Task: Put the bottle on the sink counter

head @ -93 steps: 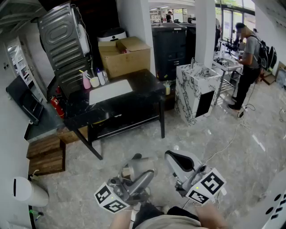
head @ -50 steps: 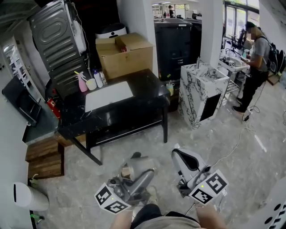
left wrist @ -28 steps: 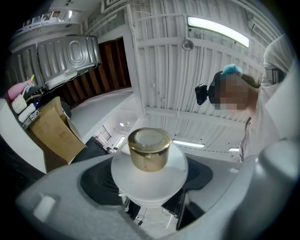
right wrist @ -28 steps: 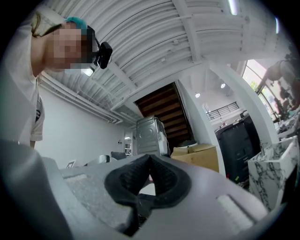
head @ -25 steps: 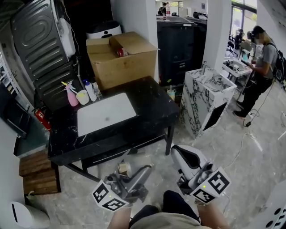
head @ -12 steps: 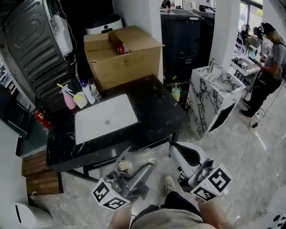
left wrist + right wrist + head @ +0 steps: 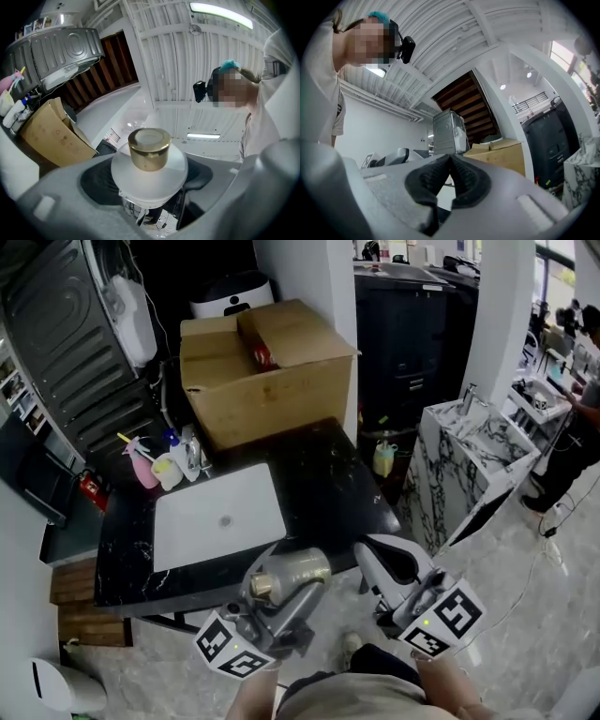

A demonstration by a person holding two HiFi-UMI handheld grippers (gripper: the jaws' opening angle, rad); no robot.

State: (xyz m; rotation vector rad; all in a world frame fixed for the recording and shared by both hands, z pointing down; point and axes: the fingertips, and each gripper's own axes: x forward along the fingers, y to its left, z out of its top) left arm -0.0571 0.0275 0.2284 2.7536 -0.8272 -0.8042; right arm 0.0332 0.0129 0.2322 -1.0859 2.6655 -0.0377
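A frosted bottle [image 7: 298, 565] with a gold cap [image 7: 261, 585] lies between the jaws of my left gripper [image 7: 286, 579], which is shut on it. In the left gripper view the gold cap [image 7: 149, 147] points toward the camera and the pale bottle body [image 7: 150, 176] fills the gap between the dark pads. The bottle hangs just over the front edge of the black sink counter [image 7: 328, 479], in front of the white basin [image 7: 220, 521]. My right gripper [image 7: 377, 551] is shut with nothing in it, its pads [image 7: 461, 176] pressed together, near the counter's front right corner.
A large cardboard box [image 7: 267, 367] stands behind the counter. A pink spray bottle [image 7: 143, 468], a cup and small bottles crowd the counter's back left. A marble-patterned cabinet [image 7: 469, 470] stands to the right, a small yellow bottle [image 7: 383, 457] between it and the counter. A white bin [image 7: 61, 688] sits low left.
Both grippers and the head view have come up to the counter. The bottle, still held, has moved from over the floor to the counter's front edge.
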